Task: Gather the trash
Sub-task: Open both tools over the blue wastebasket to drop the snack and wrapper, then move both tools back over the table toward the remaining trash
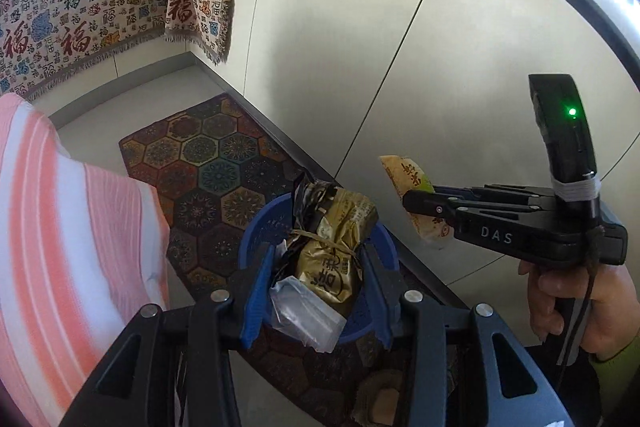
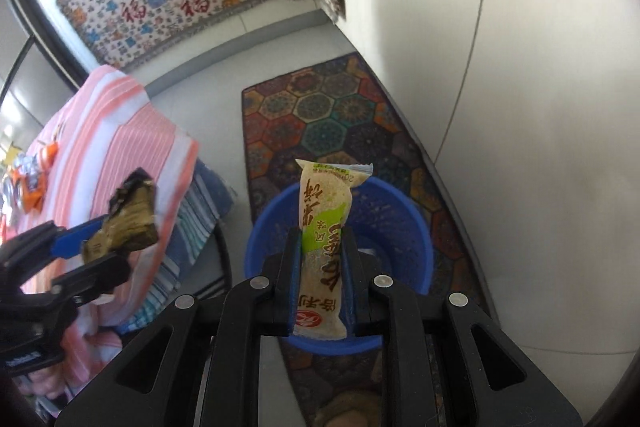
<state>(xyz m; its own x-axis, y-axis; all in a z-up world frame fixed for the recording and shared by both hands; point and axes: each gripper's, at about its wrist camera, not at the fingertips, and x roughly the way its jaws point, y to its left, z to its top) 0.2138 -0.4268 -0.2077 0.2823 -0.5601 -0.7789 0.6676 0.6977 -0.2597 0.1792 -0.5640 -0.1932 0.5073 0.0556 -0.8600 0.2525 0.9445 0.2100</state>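
Lower centre of each wrist view: the left gripper [image 1: 316, 267] clamps a crumpled gold wrapper [image 1: 336, 247] with clear film, and the right gripper [image 2: 320, 267] pinches a slim snack packet [image 2: 326, 235] mid-length, both above the blue bin [image 2: 400, 227]. Both items look light, soft and slippery, best held across the middle.

Left gripper [image 1: 316, 267] fingers clamp gold wrapper [image 1: 336, 243] over blue bin [image 1: 256, 227].

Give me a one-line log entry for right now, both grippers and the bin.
left gripper: shut on gold wrapper | right gripper: shut on rice cracker packet | both over blue bin | nothing dropped yet
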